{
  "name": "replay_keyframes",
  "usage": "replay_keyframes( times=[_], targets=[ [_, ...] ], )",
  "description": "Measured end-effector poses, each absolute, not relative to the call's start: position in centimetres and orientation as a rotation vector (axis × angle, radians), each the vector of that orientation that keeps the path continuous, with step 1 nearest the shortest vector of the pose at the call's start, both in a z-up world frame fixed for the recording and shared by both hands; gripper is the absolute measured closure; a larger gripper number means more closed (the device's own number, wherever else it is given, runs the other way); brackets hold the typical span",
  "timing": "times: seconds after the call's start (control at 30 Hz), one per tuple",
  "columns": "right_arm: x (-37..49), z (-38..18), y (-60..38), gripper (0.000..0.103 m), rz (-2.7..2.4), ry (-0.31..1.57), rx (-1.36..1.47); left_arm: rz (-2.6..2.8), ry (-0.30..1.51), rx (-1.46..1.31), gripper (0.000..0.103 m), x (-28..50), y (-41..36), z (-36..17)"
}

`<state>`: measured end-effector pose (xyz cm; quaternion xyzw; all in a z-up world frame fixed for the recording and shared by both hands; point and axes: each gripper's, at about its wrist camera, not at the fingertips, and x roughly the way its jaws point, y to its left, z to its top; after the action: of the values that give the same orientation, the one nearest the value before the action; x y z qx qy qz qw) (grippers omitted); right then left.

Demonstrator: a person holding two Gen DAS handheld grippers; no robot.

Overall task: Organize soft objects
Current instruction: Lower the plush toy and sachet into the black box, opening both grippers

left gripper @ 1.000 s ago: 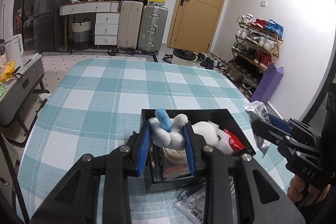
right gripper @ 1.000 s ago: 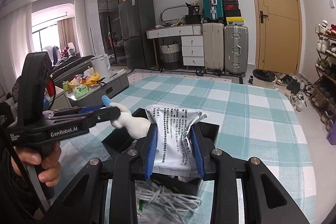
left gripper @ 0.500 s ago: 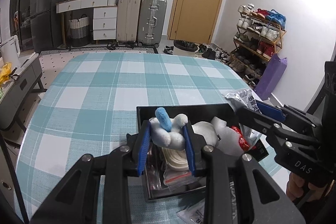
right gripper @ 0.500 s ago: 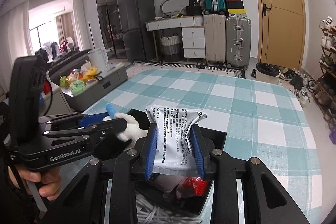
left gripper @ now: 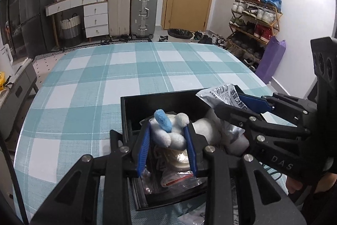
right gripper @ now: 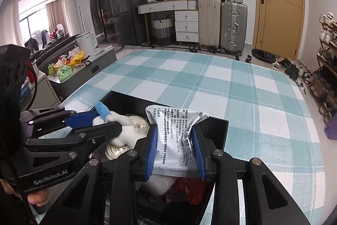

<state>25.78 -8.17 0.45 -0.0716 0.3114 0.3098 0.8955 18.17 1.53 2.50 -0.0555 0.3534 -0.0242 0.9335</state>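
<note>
In the left wrist view, the left gripper [left gripper: 169,140] clamps a white plush toy [left gripper: 168,130] over the black box [left gripper: 134,104], already partly filled with soft items. In the right wrist view, the right gripper [right gripper: 174,147] pinches a silver pouch [right gripper: 174,132] above the same box; neither is released yet, so both drops remain.

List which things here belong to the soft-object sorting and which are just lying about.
In the job:
- white plush toy, held in the left tongs
- silver printed sachet, held in the right tongs
- black bin, already part filled

Lying about:
- suitcases
- shoe rack
- drawer unit
- waste bin
</note>
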Motion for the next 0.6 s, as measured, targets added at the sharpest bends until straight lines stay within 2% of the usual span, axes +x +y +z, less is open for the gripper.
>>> replay_keyframes(
  times=[0.13, 0.27, 0.47, 0.5, 0.57, 0.6],
  targets=[
    [25.9, 0.3, -8.2, 0.071, 0.646, 0.649, -0.162, -0.046, 0.726, -0.087, 0.070, 18.4, 1.1, 2.4],
    [25.9, 0.4, -8.2, 0.069, 0.656, 0.645, -0.161, -0.076, 0.733, -0.091, 0.054, 18.5, 1.2, 2.6],
    [24.5, 2.2, -9.5, 0.050, 0.660, 0.574, -0.147, -0.090, 0.698, -0.124, 0.020, 17.1, 1.4, 4.0],
    [24.1, 2.5, -10.1, 0.044, 0.665, 0.563, -0.141, -0.069, 0.693, -0.116, 0.008, 16.8, 1.4, 4.1],
    [23.5, 2.9, -10.9, 0.031, 0.647, 0.551, -0.145, -0.029, 0.672, -0.098, 0.000, 16.1, 1.4, 4.4],
    [23.3, 3.1, -11.4, 0.022, 0.639, 0.549, -0.141, -0.038, 0.659, -0.111, 0.000, 15.5, 1.6, 4.6]
  ],
)
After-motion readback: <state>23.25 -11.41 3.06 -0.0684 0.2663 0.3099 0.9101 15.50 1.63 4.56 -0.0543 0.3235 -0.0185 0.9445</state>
